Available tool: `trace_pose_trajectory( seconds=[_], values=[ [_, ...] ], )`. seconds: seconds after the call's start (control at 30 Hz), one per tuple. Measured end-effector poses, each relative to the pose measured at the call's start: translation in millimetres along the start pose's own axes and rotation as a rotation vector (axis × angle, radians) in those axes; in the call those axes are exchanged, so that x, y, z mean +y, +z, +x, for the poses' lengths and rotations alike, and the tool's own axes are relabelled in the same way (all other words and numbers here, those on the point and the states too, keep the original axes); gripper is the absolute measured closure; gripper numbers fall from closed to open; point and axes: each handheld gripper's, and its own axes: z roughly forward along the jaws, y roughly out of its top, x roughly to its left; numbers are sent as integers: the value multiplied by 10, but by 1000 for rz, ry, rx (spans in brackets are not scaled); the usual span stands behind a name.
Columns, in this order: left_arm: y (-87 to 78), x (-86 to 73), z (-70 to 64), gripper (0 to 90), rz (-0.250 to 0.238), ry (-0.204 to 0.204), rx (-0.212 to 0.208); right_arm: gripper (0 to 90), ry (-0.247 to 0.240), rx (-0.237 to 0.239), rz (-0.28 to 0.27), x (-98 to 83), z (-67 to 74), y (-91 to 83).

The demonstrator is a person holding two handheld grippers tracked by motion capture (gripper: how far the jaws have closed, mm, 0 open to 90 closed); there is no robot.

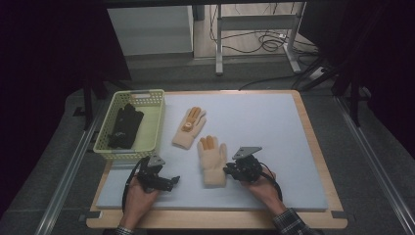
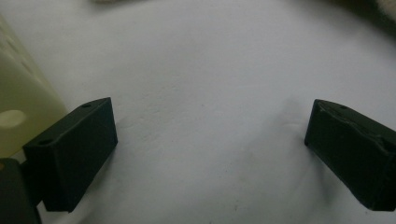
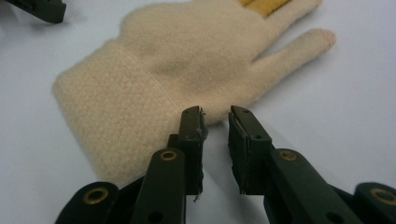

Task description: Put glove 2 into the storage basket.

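Note:
A cream knit glove [image 1: 213,161] [image 3: 177,60] with orange fingertip patches lies flat on the pale mat, cuff toward the person. A second cream glove [image 1: 189,128] lies beyond it, nearer the basket. My right gripper [image 1: 227,170] [image 3: 215,116] sits low at the near glove's right edge by the cuff. Its jaws stand a narrow gap apart with nothing between them, the tips just short of the fabric. My left gripper [image 1: 172,181] [image 2: 210,144] rests over bare mat to the left of that glove, jaws wide open and empty.
A pale yellow-green basket [image 1: 159,122] [image 2: 18,107] holding black gloves [image 1: 125,128] stands at the mat's left, close to my left gripper. The mat [image 1: 274,127] lies on a wooden board. Part of the left gripper [image 3: 42,9] shows at the top left of the right gripper view.

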Motion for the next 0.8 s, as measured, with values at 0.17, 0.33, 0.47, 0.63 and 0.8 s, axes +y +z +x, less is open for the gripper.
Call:
trace_pose_trajectory(
  seconds=[0.17,0.33,0.47,0.63,0.8],
  values=[
    [0,0,0,24,0,-1,0,706,23,-26,-20,78,-112,-41],
    [0,0,0,24,0,-1,0,668,49,-27,-45,260,-254,-14],
    [0,0,0,24,0,-1,0,634,51,-19,-65,438,-296,82],
    [0,0,0,24,0,-1,0,570,39,-17,-75,670,-307,243],
    [-1,0,2,24,1,0,0,505,34,-25,-70,901,-340,451]
  ],
)
